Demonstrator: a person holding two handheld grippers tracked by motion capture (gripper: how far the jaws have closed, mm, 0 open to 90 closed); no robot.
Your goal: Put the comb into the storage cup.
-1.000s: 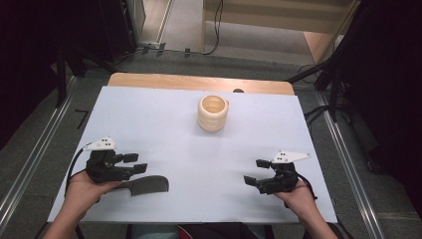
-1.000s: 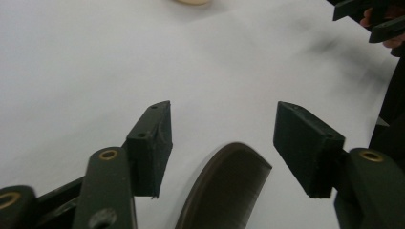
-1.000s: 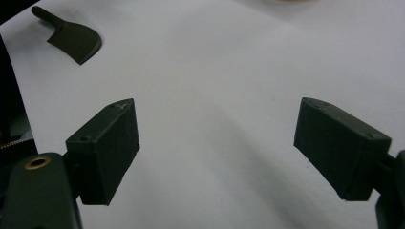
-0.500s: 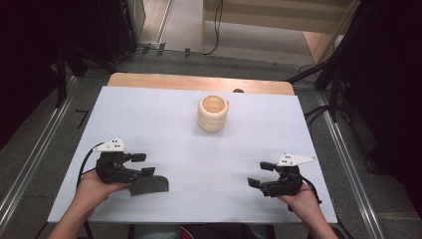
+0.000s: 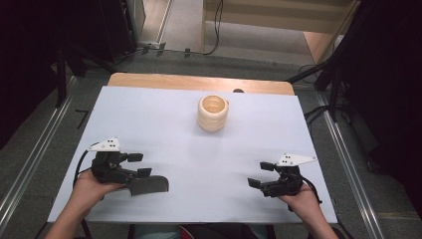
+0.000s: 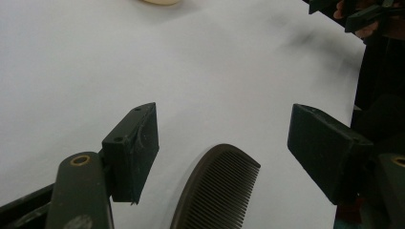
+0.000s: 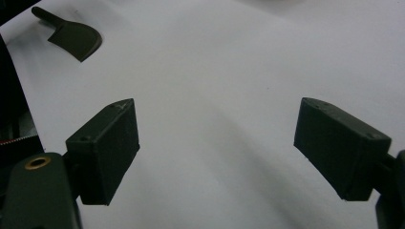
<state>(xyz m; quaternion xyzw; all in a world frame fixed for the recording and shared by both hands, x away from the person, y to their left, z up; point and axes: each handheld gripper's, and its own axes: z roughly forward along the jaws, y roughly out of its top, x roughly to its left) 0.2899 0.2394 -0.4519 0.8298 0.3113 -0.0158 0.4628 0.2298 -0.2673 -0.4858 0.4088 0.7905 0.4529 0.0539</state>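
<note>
Lying flat on the white table [image 5: 164,119], dark comb [image 6: 217,191] between the wide-spread jaws of left gripper [image 6: 224,143], touched by neither; handle end cut off by the bottom edge of the left gripper view, partly covered by the gripper from above. Right gripper [image 7: 217,148] also spread wide, holding nothing, well apart from the comb, bare table between its fingers. Cream cup [image 5: 213,113] far ahead of both, clipped at the top edge of the left gripper view.
</note>
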